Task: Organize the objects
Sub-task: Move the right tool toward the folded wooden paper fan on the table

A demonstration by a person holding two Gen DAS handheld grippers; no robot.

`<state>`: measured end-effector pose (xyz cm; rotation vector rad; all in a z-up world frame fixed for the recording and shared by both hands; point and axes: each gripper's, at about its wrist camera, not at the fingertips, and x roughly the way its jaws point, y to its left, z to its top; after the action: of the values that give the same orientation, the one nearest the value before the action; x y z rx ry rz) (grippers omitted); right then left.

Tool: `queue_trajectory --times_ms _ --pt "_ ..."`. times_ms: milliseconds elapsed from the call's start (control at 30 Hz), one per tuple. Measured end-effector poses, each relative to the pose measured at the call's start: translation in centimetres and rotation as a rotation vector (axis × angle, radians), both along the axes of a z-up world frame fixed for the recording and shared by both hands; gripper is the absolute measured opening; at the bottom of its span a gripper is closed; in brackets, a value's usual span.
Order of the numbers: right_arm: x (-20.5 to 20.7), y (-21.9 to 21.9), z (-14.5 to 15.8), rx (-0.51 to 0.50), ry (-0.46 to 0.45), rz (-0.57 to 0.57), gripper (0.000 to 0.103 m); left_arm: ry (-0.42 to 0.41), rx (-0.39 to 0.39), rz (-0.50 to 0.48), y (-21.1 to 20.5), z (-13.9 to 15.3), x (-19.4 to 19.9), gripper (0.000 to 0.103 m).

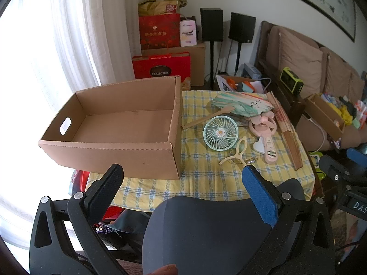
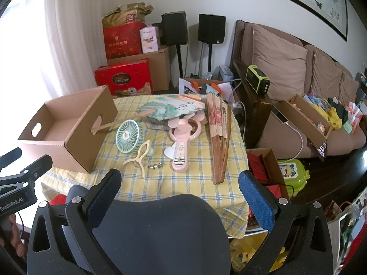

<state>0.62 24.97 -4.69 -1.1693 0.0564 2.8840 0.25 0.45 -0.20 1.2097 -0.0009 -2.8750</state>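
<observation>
1. Left tongs (image 1: pixel 182 174): wide open, holding nothing, above the near edge of the table (image 1: pixel 206 188).
2. Right tongs (image 2: pixel 180 180): wide open, holding nothing, near the table's near edge.
3. Box (image 1: pixel 119 126): open-topped cardboard, on the table's left side, nothing visible inside.
4. Green fan (image 1: pixel 220 134): just right of the box, tilted.
5. Pink fan (image 1: pixel 266 135): right of the green fan, lying flat.
6. Folding fan (image 1: pixel 286 130): closed, along the right edge.
7. Paddle fan (image 1: pixel 234 107): far side, its handle reaching toward the box.
8. Cream clip (image 1: pixel 236 153): near the green fan's near side.
</observation>
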Motion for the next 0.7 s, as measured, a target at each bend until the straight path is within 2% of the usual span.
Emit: queue_trajectory --times_ms 300,533,633,700 --pt "0.0 -0.2 -0.1 0.001 0.000 0.000 0.103 -0.005 0.005 -0.005 0.5 -0.3 0.1 0.103" --pt "-0.4 0.7 -0.6 0.000 -0.009 -0.022 0.103 -0.018 0.050 -0.068 1.4 -0.8 -0.9 0.103" --pt "-1.0 2.1 -1.2 -0.005 -0.016 -0.040 0.103 -0.033 0.029 -0.121 2.5 -1.4 -1.6 0.103" --pt "-1.1 2.9 -1.6 -0.004 -0.016 -0.047 0.103 -0.049 -0.017 -0.153 3.5 -2.1 -2.0 0.103"
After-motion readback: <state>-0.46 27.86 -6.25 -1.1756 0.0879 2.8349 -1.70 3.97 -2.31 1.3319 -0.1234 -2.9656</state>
